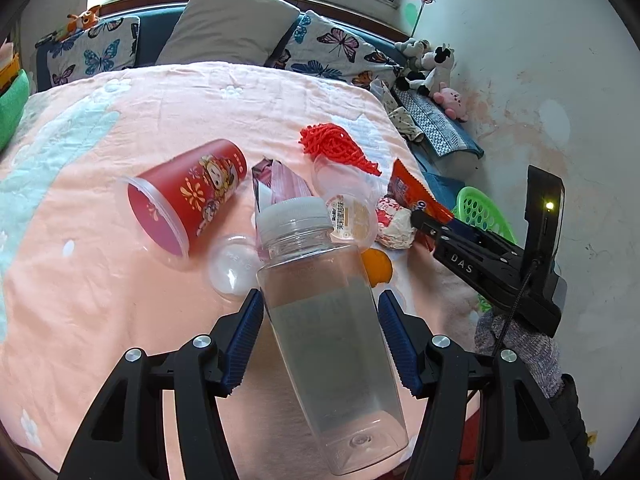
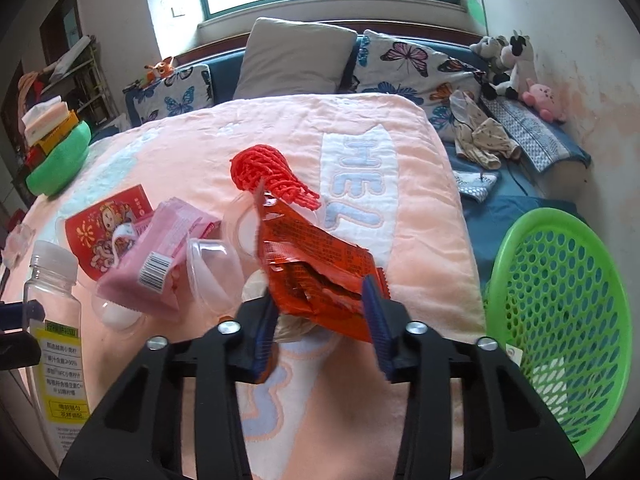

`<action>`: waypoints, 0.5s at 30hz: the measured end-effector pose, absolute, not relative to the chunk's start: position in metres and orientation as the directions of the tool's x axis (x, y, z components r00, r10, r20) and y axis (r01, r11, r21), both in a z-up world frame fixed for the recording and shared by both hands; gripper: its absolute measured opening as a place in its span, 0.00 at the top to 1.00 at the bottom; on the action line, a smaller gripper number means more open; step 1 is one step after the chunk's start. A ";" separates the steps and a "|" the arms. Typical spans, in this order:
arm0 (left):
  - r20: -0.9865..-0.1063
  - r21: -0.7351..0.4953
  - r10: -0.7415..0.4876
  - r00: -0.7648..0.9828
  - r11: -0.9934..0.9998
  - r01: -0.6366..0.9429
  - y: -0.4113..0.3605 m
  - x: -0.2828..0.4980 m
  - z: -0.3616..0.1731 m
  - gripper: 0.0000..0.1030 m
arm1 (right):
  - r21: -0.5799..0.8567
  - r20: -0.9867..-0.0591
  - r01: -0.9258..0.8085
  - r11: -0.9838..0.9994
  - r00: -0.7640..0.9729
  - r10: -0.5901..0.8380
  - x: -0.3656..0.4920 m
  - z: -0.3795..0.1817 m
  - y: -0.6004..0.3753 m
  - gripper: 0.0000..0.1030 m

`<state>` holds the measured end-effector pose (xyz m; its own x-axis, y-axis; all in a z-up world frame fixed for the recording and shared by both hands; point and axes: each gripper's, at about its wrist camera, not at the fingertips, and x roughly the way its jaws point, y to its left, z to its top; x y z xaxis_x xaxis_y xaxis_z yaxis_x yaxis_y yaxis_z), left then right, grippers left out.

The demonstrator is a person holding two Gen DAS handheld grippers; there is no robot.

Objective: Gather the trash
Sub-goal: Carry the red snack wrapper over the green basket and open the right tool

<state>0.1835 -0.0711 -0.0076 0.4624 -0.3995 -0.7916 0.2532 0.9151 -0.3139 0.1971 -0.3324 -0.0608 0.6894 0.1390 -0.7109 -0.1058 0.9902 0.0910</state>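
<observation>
The clear bottle (image 1: 332,320) was clamped askew in the left gripper (image 1: 320,340), the orange wrapper (image 2: 316,264) pinched by the right gripper (image 2: 324,320) (green basket (image 2: 560,320) beside the bed); either could have slipped out.

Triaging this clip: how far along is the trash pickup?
Done: nothing visible in the green basket except maybe a small tag. In hand: left gripper clamps the clear bottle; right gripper pinches the orange wrapper. Left on the bed: red cup, pink packet, red net, clear lids.
</observation>
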 end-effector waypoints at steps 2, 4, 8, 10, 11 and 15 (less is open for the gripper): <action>-0.789 -0.314 -0.402 0.465 0.914 0.256 -0.071 0.184 -0.005 0.44 | 0.093 -0.706 -0.102 0.990 0.694 0.138 0.194 -0.057 -0.334 0.73; -0.786 -0.317 -0.406 0.466 0.912 0.261 -0.071 0.185 -0.004 0.44 | 0.098 -0.700 -0.095 0.991 0.701 0.137 0.191 -0.053 -0.335 0.76; -0.778 -0.323 -0.420 0.467 0.905 0.275 -0.074 0.184 0.000 0.44 | 0.122 -0.681 -0.090 0.988 0.717 0.149 0.181 -0.043 -0.340 0.78; -0.775 -0.327 -0.425 0.468 0.903 0.279 -0.075 0.184 0.001 0.44 | 0.123 -0.674 -0.085 0.989 0.724 0.146 0.176 -0.038 -0.344 0.79; -0.773 -0.329 -0.428 0.469 0.902 0.281 -0.076 0.184 0.002 0.44 | 0.123 -0.670 -0.081 0.989 0.728 0.143 0.174 -0.035 -0.345 0.79; -0.763 -0.334 -0.435 0.478 0.899 0.285 -0.077 0.183 0.007 0.44 | 0.141 -0.653 -0.070 0.988 0.743 0.146 0.168 -0.024 -0.353 0.79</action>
